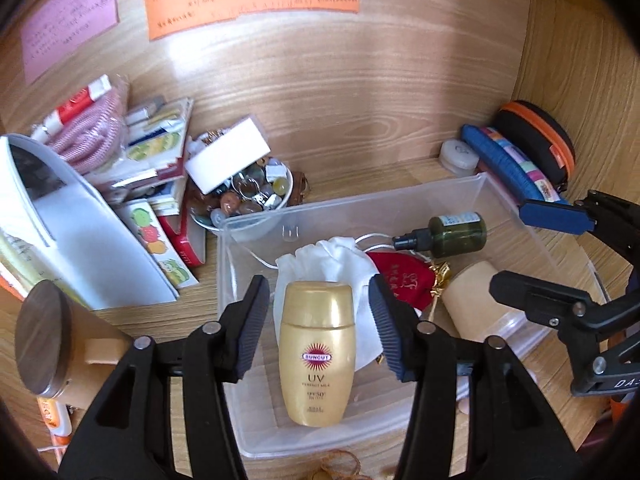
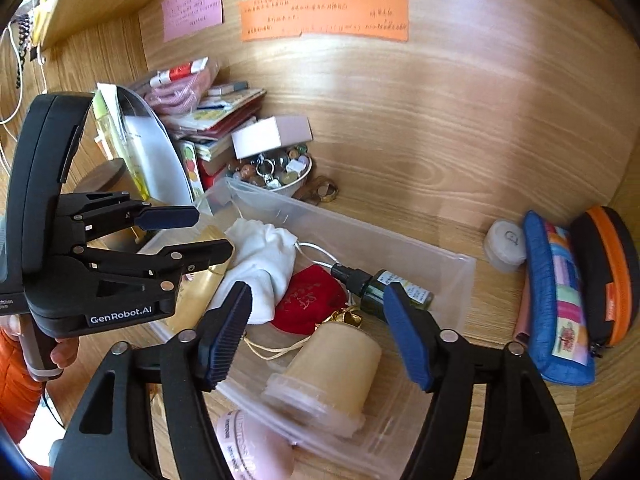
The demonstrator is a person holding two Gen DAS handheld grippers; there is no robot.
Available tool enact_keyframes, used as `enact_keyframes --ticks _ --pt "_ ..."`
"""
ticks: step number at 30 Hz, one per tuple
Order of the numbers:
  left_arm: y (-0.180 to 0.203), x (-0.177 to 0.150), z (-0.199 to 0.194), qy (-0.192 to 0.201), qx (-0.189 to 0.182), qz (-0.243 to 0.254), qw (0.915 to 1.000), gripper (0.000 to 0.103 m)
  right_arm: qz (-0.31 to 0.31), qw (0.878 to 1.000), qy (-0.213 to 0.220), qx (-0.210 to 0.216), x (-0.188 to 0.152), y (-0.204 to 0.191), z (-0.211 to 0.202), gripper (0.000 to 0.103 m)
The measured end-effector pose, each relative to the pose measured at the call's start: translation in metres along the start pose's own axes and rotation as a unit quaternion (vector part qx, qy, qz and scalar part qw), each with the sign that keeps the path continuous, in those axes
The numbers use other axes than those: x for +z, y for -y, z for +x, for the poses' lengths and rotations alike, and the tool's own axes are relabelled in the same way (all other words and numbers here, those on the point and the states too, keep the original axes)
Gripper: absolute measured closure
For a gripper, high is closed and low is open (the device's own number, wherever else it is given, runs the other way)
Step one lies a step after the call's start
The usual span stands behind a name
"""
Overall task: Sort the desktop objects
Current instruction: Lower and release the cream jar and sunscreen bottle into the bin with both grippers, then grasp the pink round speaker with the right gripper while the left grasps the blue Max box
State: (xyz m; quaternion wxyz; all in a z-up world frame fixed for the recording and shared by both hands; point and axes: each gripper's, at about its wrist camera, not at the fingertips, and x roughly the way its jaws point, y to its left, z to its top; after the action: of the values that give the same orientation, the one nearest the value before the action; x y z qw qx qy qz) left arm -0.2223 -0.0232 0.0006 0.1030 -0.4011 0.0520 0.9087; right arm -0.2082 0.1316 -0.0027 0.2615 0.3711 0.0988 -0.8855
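Gold bottle [image 1: 317, 354] lying in clear bin [image 1: 496, 196], cap pointing away, between spread fingers of left gripper [image 1: 316, 322], untouched.

Squat, flat-sided, metallic gold with rounded cap; red sunburst badge reading "SUNCUT", then "UV" and "PERFECT MILK", smaller print blurred. Lies partly on white pouch [image 1: 328, 264]; red pouch [image 1: 404, 280], dark green spray bottle [image 1: 452, 232] and tan cup [image 2: 332, 372] alongside in same bin. Right gripper [image 2: 320, 332] open too, nothing between pads, above tan cup. "GenRobot.AI" printed on left gripper's body. Handwritten notes on back wall, illegible.
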Motion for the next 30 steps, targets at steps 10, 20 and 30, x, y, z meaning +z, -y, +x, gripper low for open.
enact_keyframes --ticks 10,20,30 --pt "0.008 -0.009 -0.048 0.042 0.023 0.008 0.9988 0.029 0.001 1.000 0.027 -0.014 -0.006 -0.012 -0.044 0.031" --pt "0.012 -0.032 -0.094 0.077 0.035 0.020 0.9962 0.007 -0.007 0.999 0.052 -0.014 -0.026 -0.029 -0.088 0.025" --pt "0.003 -0.091 -0.084 0.020 0.041 0.037 0.9983 0.006 -0.009 0.998 0.052 -0.015 -0.068 -0.037 -0.104 0.023"
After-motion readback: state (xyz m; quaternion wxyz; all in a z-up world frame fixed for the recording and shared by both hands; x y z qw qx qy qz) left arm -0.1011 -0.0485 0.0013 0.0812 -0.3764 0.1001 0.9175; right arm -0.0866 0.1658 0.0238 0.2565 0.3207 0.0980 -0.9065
